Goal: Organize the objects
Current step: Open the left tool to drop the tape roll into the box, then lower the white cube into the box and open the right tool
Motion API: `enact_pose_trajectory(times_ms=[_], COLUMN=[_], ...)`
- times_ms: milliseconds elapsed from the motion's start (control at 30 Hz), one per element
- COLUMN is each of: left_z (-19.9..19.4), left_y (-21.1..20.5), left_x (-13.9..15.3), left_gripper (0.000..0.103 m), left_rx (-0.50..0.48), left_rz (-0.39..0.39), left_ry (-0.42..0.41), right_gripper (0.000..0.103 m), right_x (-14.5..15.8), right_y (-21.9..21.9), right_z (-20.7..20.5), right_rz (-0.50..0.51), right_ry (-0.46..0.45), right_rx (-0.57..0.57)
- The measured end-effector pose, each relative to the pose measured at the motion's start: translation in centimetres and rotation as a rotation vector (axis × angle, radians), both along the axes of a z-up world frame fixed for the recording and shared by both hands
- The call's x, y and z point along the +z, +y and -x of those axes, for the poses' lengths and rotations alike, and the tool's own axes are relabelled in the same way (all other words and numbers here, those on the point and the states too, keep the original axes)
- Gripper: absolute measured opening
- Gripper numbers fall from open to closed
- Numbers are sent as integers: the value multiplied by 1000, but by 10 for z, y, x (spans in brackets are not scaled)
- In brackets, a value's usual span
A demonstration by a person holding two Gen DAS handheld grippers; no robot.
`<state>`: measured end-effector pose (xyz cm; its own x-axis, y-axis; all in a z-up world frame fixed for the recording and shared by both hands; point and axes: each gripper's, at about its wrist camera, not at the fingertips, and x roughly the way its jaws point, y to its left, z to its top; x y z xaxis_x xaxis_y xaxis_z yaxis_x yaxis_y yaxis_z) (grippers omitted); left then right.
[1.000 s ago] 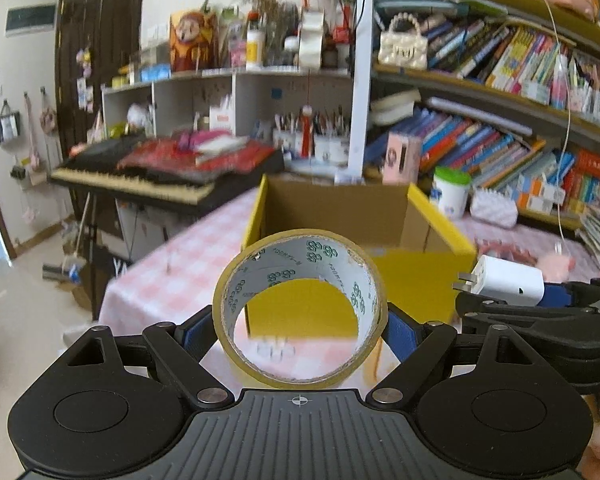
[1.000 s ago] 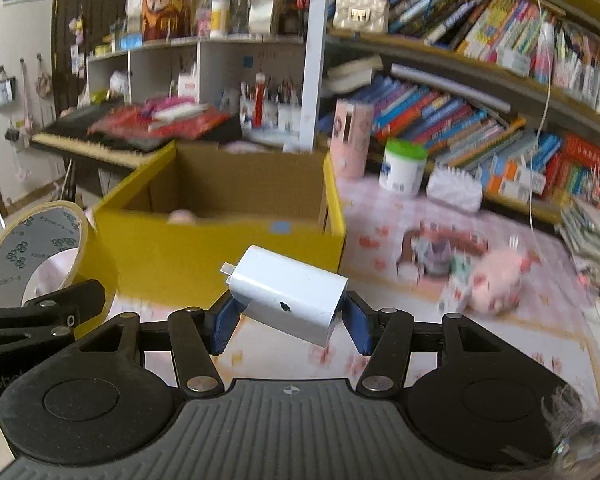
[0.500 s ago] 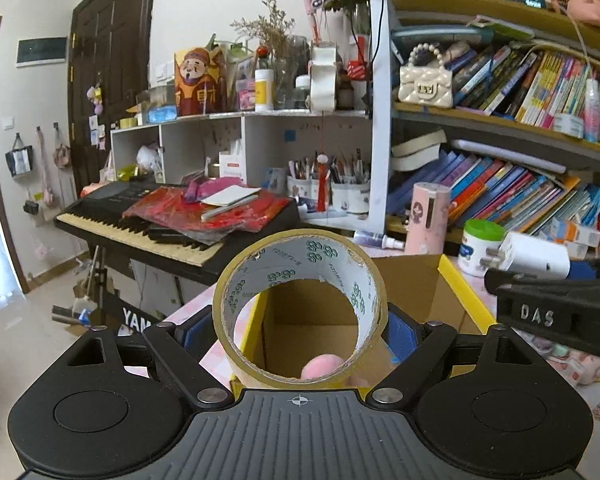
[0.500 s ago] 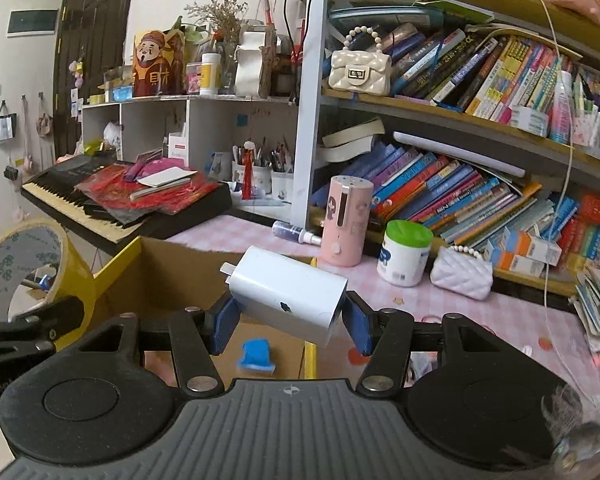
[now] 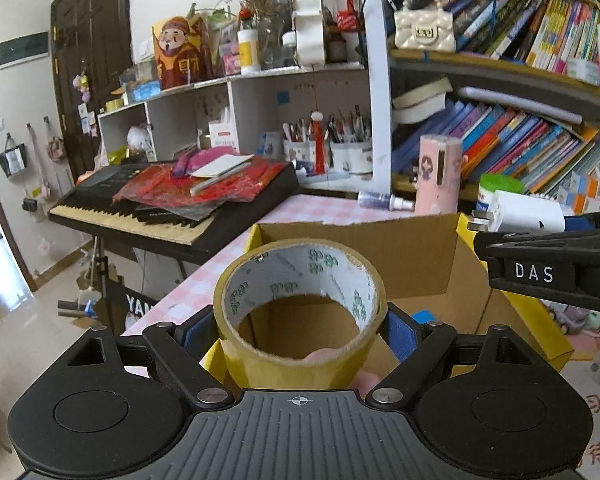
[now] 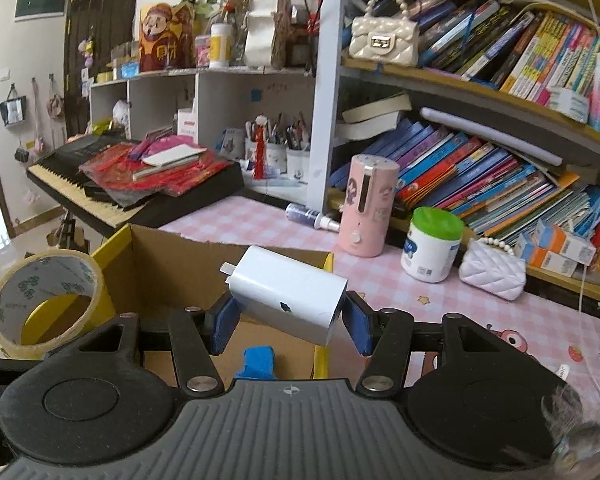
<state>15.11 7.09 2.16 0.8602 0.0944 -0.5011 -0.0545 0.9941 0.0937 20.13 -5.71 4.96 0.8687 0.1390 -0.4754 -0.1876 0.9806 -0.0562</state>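
The left gripper had its blue pads clamped on either side of a roll of yellow tape, which stood on edge with its hole facing forward, right over the near-left corner of the open cardboard box. And the right gripper was closed tight on a white charger plug, tilted with its prongs pointing up and to the left, above the box's right wall. Down on the box floor sat a small blue object, and something pink showed through the tape's hole. The box rested at the left edge of the pink checked tablecloth. Toward the far edge stood a pink cylinder, beside it a white jar with a green lid, and a white quilted purse just beside the jar.
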Motion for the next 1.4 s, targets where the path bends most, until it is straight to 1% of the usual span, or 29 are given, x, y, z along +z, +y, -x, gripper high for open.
enact_pose_trajectory(times_ms=[133, 300, 500, 700, 800, 833, 900, 1100, 1233, 1400], left_z=[-8, -18, -28, -36, -39, -40, -40, -40, -40, -42], left_y=[-4, -10, -11, -10, -7, -7, -9, -11, -12, -11], left_x=[-7, -16, -26, -32, -35, -36, -35, -34, -34, -35], left_gripper=[87, 87, 87, 87, 87, 87, 87, 88, 88, 88], left_rx=[-5, -25, -28, -17, -14, -11, -5, -12, -10, -1], left_rz=[-13, -30, -15, 12, 40, 46, 25, 2, -11, 8], left_ry=[34, 77, 138, 169, 192, 196, 184, 164, 166, 175], right_gripper=[54, 54, 54, 54, 54, 54, 54, 54, 54, 54], right_x=[-6, -14, -24, -33, -37, -38, -39, -44, -47, -47], right_y=[2, 7, 13, 17, 18, 18, 20, 26, 32, 34], right_z=[-12, -27, -39, -49, -55, -56, -58, -65, -67, -69], right_rz=[10, 21, 35, 45, 44, 44, 54, 60, 86, 102], right_ry=[28, 85, 151, 204, 229, 237, 238, 269, 279, 293], right_rx=[25, 66, 111, 138, 151, 154, 165, 184, 203, 214])
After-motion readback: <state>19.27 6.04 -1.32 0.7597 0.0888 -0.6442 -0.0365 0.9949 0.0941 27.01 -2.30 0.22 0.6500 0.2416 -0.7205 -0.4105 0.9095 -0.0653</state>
